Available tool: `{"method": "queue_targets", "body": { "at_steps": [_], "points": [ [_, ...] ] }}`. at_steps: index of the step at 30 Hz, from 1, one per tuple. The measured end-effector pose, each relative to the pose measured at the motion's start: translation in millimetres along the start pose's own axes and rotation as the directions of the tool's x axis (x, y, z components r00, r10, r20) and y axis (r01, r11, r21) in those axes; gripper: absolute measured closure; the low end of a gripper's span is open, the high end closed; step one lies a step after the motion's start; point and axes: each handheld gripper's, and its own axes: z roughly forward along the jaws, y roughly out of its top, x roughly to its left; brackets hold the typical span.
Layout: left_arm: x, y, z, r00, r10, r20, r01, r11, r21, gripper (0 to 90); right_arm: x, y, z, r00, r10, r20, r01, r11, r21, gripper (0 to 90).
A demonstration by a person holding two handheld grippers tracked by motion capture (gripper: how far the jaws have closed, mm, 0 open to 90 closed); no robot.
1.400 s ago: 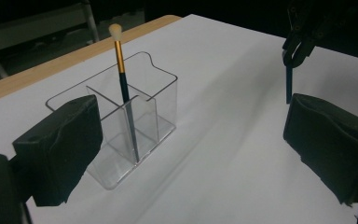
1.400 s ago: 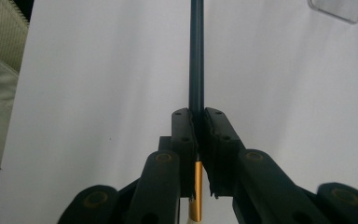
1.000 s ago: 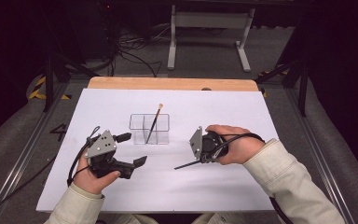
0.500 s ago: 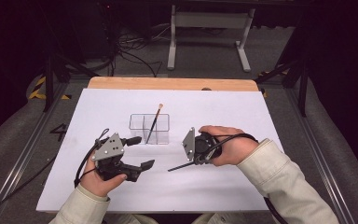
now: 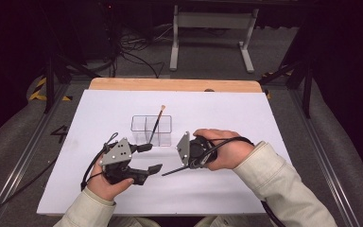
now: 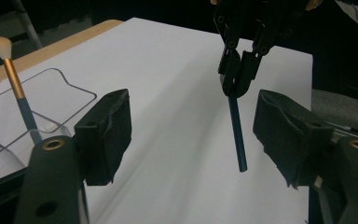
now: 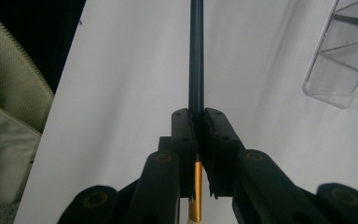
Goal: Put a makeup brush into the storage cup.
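My right gripper [image 5: 184,165] is shut on a thin brush [image 5: 172,170], whose dark handle points down-left toward my left gripper [image 5: 150,157]. In the right gripper view the pads [image 7: 186,135] clamp the handle [image 7: 196,56] just above its gold ferrule [image 7: 196,191]. In the left gripper view the handle's free end [image 6: 237,140] hangs between my left gripper's [image 6: 196,135] two pads without touching either; those jaws have just been closing and still stand apart. A second brush [image 5: 156,125] leans upright in a clear divided box [image 5: 142,124].
A white sheet [image 5: 264,142] covers the table, with a wooden board edge [image 5: 170,85] at the far side. The clear box [image 7: 345,56] lies just beyond both grippers. Metal rails run along both sides, and a stand and cables sit on the floor behind.
My right gripper has carried the brush leftward, bringing the handle tip in between my left gripper's jaws. The left jaws have narrowed.
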Motion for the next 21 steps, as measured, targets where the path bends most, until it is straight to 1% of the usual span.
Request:
{"method": "queue_targets", "body": {
  "at_steps": [1,5,13,17,21],
  "points": [
    [-0.2,-0.1,0.7,1.0,0.001,0.001,-0.001,1.0,0.002,30.2,-0.3,1.3,-0.2,1.0,0.0,-0.004,0.0,1.0,0.005,83.4],
    [-1.7,-0.6,4.9,0.9998,0.005,0.018,-0.006,0.9998,0.019,29.7,-0.4,4.7,0.4,1.0,-0.002,-0.006,0.002,1.0,-0.004,83.4],
    [-3.5,-2.6,10.5,0.9992,0.01,0.04,-0.012,0.9986,0.051,30.6,-0.7,8.8,-2.5,0.9999,-0.008,0.009,0.008,1.0,-0.005,83.4],
    [-3.8,-4.6,13.3,0.998,0.01,0.062,-0.014,0.9976,0.068,35.0,-1.0,9.0,-5.8,0.9998,-0.004,0.017,0.005,1.0,-0.003,83.4],
    [-5.0,-6.4,16.2,0.9962,0.008,0.087,-0.015,0.9963,0.084,41.8,-1.6,9.9,-8.0,0.9996,-0.003,0.027,0.003,1.0,-0.001,83.4]
  ]
}}
